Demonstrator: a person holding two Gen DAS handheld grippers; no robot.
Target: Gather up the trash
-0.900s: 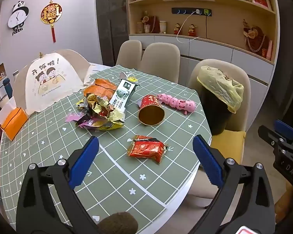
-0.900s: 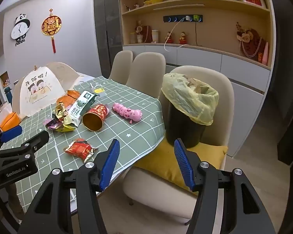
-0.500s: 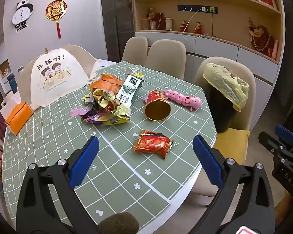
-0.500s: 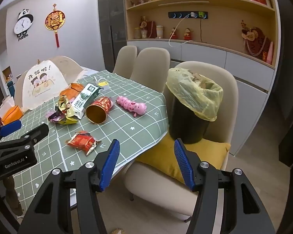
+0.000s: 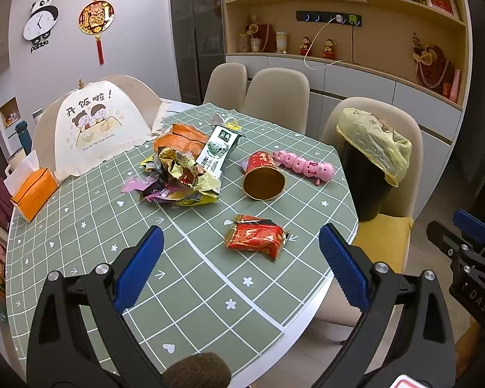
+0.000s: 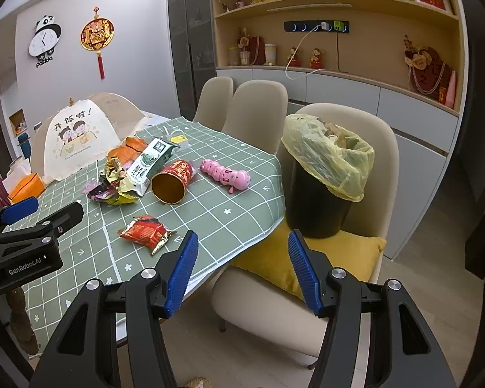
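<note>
The left gripper [image 5: 237, 258] hangs above the near part of the tabletop [image 5: 190, 294] with its 2 blue ribbed pads spread wide and nothing between them — a stance that looks ready to drop on the nearest piece of litter. The right gripper [image 6: 242, 268] is also empty, its jaws parted a little less, held off the tabletop's edge over the chair [image 6: 365, 148], probably waiting near the bin.

The tabletop wears a soft green cloth with a white grid, hearts and flowers; it drapes over the rounded edge. Nearest on it lies a red snack packet [image 5: 255, 236], a flat crinkled foil pouch, alone and well apart from the rest, so it seems the easiest first pick. Behind it a red paper cup [image 5: 263, 176] lies on its side, gold mouth toward the camera, likely to roll if nudged. Just beside it sits a pink segmented toy [image 5: 304, 168] of hard plastic, perhaps not trash at all. To the left is a heap of crumpled wrappers [image 5: 177, 181], shiny and light, with a milk carton [image 5: 218, 153] lying against it and an orange bag [image 5: 181, 139] behind.

The bin [image 6: 317, 194] — black, lined with a thin yellow bag — stands on the chair's yellow cushion [image 6: 274, 262], raised close to the tabletop's height, presumably for short drops.
</note>
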